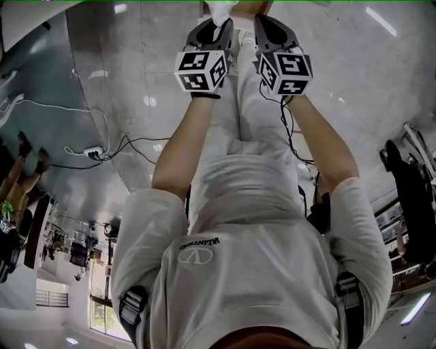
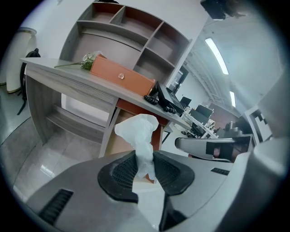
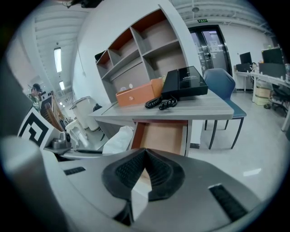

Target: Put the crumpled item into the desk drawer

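Note:
A white crumpled item [image 2: 138, 129] sticks up from my left gripper [image 2: 145, 159], whose ribbed pads pinch its lower end. In the head view this gripper [image 1: 216, 27] is at the top with the crumpled item [image 1: 221, 8] at its tips. Beyond it the desk drawer [image 2: 136, 140] stands pulled out, its orange-brown inside showing. My right gripper [image 3: 145, 152] is shut with nothing between its pads, and it points at the open drawer [image 3: 161, 136]. The crumpled item [image 3: 118, 139] shows at its left. My right gripper [image 1: 262, 24] is held beside the left one.
On the grey desk [image 3: 181, 108] lie an orange box [image 3: 136, 96] and a black telephone [image 3: 183, 84] with a coiled cord. Open shelves [image 2: 131, 36] rise behind it. A blue chair [image 3: 222, 86] stands at the desk's right side. A flower stem [image 2: 86, 62] lies by the box.

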A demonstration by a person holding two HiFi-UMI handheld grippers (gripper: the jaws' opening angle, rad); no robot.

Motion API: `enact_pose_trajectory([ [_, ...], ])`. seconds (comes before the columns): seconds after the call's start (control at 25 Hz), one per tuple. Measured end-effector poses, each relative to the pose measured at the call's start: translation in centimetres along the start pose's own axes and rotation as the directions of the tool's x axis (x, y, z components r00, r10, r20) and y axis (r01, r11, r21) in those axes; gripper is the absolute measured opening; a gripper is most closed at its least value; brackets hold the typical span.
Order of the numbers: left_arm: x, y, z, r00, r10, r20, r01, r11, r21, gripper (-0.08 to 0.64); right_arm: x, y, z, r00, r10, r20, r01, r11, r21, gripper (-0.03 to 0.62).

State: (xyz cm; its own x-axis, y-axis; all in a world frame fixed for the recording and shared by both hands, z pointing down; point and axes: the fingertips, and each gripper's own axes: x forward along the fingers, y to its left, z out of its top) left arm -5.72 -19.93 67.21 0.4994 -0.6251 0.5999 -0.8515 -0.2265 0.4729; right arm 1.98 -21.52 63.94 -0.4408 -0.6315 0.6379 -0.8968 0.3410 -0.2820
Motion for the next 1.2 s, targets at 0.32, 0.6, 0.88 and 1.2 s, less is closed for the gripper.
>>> enact_pose_trajectory([
  [0.32, 1.6, 1.6, -1.5, 1.000, 0.003, -0.009, -0.003, 1.000, -0.020, 0.097, 1.6, -1.4, -1.1, 0.999, -0.032, 0.006, 0.032, 0.999, 0.002, 0.000],
  [0.6, 4.1, 2.4, -2.8, 1.000, 0.009, -0.028, -0.010, 0.999, -0.038, 0.097, 3.2, -2.7, -2.7, 1.000, -0.027, -0.011, 0.027, 0.999, 0.022, 0.000],
  [0.88, 5.5, 3.2, -4.4, 0.999, 0.013, -0.048, -0.016, 0.999, -0.049, 0.097, 5.0, -3.2, -4.0, 0.999, -0.021, -0.026, 0.022, 0.999, 0.041, 0.000],
  [1.2, 7.1, 3.7, -5.4, 0.998, 0.023, -0.058, -0.026, 0.998, -0.057, 0.097, 6.4, -3.9, -5.2, 0.999, -0.003, -0.041, 0.004, 0.999, 0.040, 0.000],
])
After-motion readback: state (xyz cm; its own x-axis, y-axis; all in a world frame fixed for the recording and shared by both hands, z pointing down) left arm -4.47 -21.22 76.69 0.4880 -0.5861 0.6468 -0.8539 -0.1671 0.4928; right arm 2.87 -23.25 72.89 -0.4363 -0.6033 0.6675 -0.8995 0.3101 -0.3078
